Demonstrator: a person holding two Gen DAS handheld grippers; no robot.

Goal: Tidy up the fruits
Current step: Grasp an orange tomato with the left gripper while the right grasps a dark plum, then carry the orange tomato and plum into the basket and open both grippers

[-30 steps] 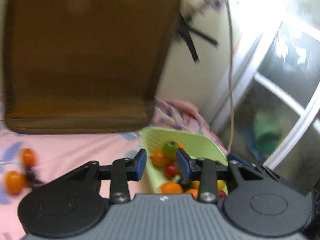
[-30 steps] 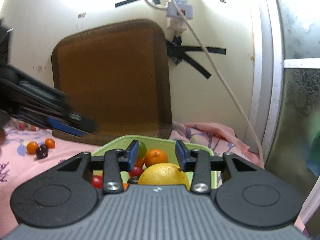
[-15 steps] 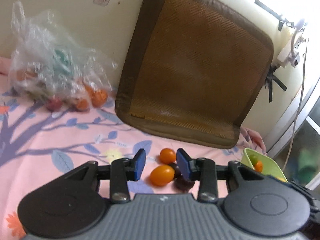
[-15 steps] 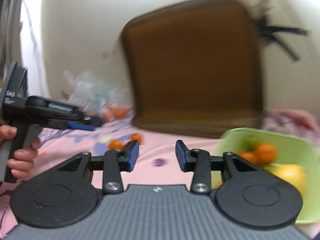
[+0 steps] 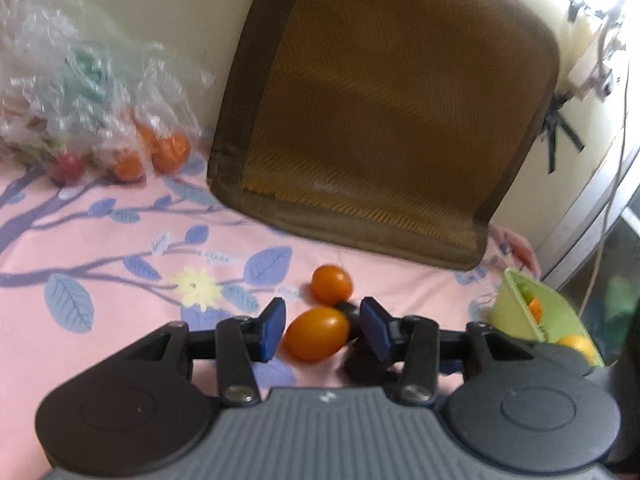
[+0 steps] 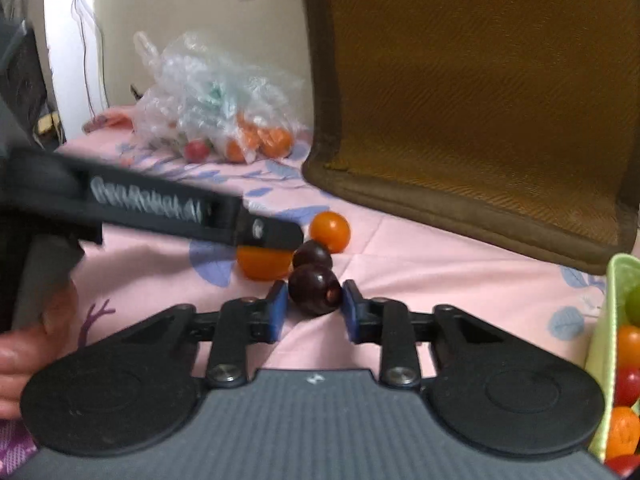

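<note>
Loose fruit lies on the pink floral bedsheet: an oval orange tomato [image 5: 316, 340], a rounder orange tomato [image 5: 332, 290] behind it, and two dark plums [image 6: 312, 255] side by side. My left gripper [image 5: 323, 316] is open, and the oval tomato rests between its blue fingers. My right gripper [image 6: 314, 304] is shut on the nearer dark plum [image 6: 314, 294], which still sits on the sheet. The right wrist view shows the left gripper [image 6: 272, 236] reaching in from the left over the oval tomato [image 6: 262, 266]. The green basket [image 5: 516, 312] of fruit stands to the right.
A brown cushion [image 5: 392, 112] leans on the wall behind the fruit. A clear plastic bag [image 6: 216, 96] holding more fruit lies at the back left. A hand [image 6: 24, 352] grips the left tool. The basket rim [image 6: 612, 280] is close on the right.
Both grippers swung left, away from the basket, and dropped to the loose fruit. The right fingers narrowed onto the dark plum. The left now straddles the oval tomato.
</note>
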